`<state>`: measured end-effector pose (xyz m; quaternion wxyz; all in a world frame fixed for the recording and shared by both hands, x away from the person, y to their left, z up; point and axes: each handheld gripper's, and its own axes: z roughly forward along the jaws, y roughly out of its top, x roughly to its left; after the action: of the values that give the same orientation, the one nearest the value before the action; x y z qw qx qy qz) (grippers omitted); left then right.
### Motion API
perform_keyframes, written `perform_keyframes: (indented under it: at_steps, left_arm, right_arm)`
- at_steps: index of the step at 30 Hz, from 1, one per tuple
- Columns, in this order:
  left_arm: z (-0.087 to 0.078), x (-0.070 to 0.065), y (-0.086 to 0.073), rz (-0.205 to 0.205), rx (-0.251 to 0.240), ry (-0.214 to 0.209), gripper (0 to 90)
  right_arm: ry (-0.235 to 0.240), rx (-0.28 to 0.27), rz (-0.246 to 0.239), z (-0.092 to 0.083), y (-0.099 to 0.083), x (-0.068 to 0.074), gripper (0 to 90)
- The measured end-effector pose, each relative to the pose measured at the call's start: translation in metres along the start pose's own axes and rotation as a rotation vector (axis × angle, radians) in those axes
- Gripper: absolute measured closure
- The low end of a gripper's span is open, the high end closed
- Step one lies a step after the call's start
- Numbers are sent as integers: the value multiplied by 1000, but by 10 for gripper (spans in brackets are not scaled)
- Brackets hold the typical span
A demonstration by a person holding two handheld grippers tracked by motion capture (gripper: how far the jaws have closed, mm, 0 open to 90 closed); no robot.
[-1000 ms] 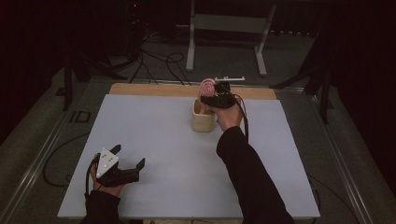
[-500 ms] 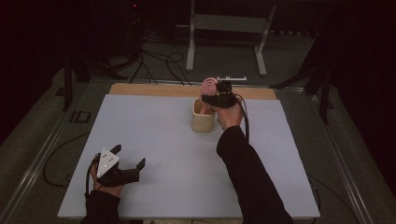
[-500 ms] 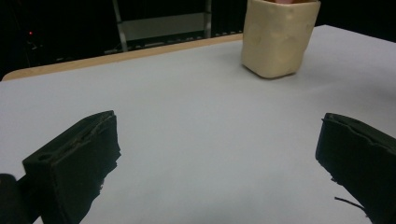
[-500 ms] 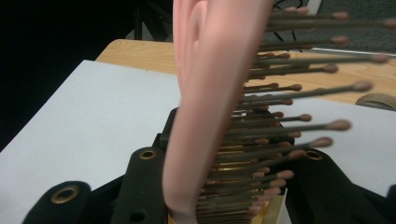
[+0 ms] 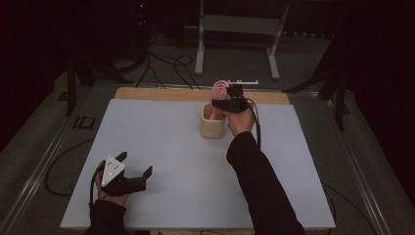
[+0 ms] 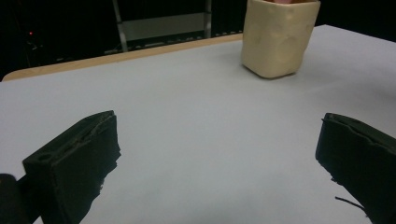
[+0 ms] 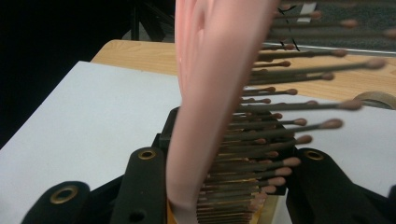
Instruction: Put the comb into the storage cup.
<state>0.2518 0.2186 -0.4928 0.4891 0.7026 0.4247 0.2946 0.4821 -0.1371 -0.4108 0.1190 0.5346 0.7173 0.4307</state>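
The hairbrush is pale pink along its back, and its bristles are dark brown with small reddish-brown ball tips. From the high view the same hairbrush shows a pink face marked with curved concentric lines. The cup at the far middle is a plain cream yellow, slightly dimpled on its side. The tabletop is a flat pale grey-blue with no pattern, and a light wooden strip runs along its far edge. Both claws are black: the right claw carries brass-coloured rings, and the near left claw bears a grey plate dotted white. The sleeves are black.
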Motion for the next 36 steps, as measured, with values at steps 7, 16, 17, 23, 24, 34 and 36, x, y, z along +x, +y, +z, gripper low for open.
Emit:
perform_keyframes:
  at_steps: [7, 16, 17, 23, 24, 34, 36]
  left_arm:
    - [0, 0, 0, 1, 0, 1, 2]
    - [0, 0, 0, 1, 0, 1, 3]
    - [0, 0, 0, 1, 1, 1, 3]
    - [0, 0, 0, 2, 2, 2, 2]
    - [0, 0, 0, 3, 2, 2, 2]
    - [0, 0, 0, 4, 1, 3, 3]
    - [0, 0, 0, 4, 1, 3, 3]
  right_arm:
    - [-12, 6, 0, 1, 1, -3, 598]
    - [-24, 6, -4, 1, 2, -6, 578]
    - [-25, 6, -2, 1, 2, -6, 577]
    - [-30, 6, -8, 1, 2, -7, 574]
    - [-31, 5, -9, 1, 2, -7, 572]
    - [-37, 2, -16, 0, 3, -10, 565]
    - [-37, 3, -20, 0, 3, -10, 562]
